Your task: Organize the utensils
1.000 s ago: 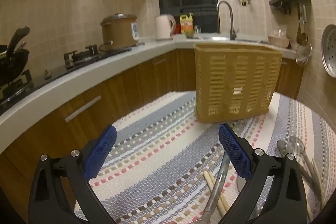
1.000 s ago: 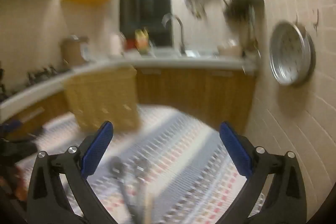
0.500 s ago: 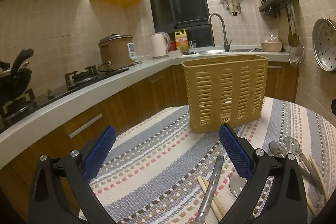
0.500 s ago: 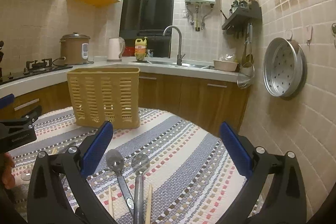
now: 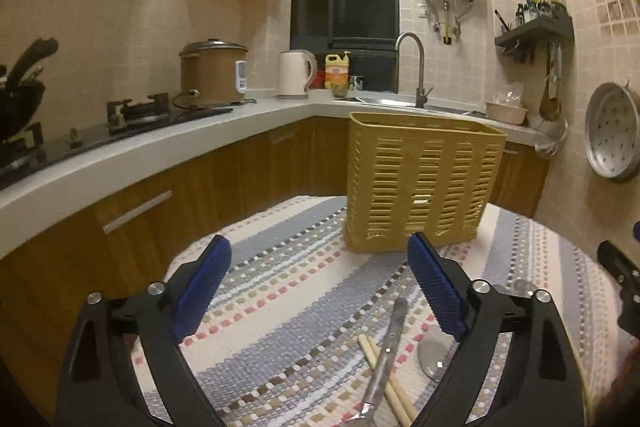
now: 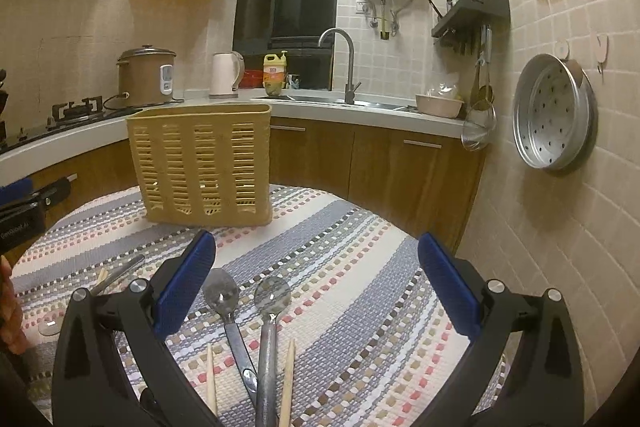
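Nothing sorted yet: the yellow basket (image 6: 202, 167) looks empty (hard to tell through its slats), spoons (image 6: 268, 311) and chopsticks (image 6: 287, 379) lie on the tabletop (image 6: 360, 267). Right claw (image 6: 316, 295) wide; left claw (image 5: 320, 291) wide, closing slightly on nothing.

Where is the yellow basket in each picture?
Left wrist view: the yellow basket stands on the striped cloth, right of centre.
Right wrist view: the same basket stands left of centre.
Shared landmark: the sink tap behind it in both.
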Available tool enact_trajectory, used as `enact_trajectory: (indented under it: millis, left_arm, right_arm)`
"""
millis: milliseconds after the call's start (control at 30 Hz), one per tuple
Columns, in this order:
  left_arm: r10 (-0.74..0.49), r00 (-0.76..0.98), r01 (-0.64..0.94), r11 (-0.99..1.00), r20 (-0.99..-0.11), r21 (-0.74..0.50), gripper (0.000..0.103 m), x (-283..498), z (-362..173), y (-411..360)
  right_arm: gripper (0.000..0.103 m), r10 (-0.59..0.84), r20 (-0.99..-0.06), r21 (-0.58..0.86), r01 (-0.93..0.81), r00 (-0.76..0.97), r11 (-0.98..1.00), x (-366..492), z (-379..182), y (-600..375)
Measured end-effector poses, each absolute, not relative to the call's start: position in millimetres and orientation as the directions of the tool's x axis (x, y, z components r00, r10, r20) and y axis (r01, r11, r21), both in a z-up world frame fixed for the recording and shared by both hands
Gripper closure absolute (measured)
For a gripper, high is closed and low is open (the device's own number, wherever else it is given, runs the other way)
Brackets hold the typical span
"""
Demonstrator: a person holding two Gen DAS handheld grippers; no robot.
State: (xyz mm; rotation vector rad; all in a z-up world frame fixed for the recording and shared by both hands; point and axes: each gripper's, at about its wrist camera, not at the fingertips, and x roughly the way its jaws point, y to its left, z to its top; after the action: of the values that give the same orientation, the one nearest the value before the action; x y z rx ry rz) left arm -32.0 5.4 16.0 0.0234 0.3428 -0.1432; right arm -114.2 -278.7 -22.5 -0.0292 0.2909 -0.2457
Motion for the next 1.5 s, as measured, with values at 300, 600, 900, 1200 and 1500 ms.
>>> enact_trajectory:
  millis: [300, 600, 900, 1200, 1500]
  left_arm:
    - [-0.106, 0.943, 0.124, 0.991, -0.315, 0.039, 0.011, -34.7, 16.9, 1.1]
    - [-0.094, 0.937, 0.115, 0.993, -0.337, 0.04, 0.007, -33.3, 16.4, 3.0]
    - [-0.09, 0.939, 0.119, 0.99, -0.332, 0.071, 0.007, -35.2, 14.9, -2.1]
    - [-0.069, 0.945, 0.103, 0.991, -0.319, 0.091, 0.007, -37.9, 15.1, -3.6]
    - [-0.051, 0.948, 0.087, 0.991, -0.313, 0.104, 0.007, -38.4, 15.7, -3.3]
  right_arm:
    - [0.006, -0.233, -0.288, -0.042, 0.231, 0.929, 0.972, -112.9, -23.9, -282.7]
    - [0.006, -0.228, -0.308, -0.025, 0.232, 0.924, 0.972, -109.9, -27.0, -285.8]
    - [0.006, -0.215, -0.323, -0.019, 0.221, 0.922, 0.975, -106.9, -29.5, -286.6]
    - [0.006, -0.212, -0.328, -0.022, 0.217, 0.921, 0.976, -106.0, -30.8, -285.4]
    - [0.006, -0.209, -0.329, -0.019, 0.215, 0.921, 0.977, -106.3, -30.1, -286.5]
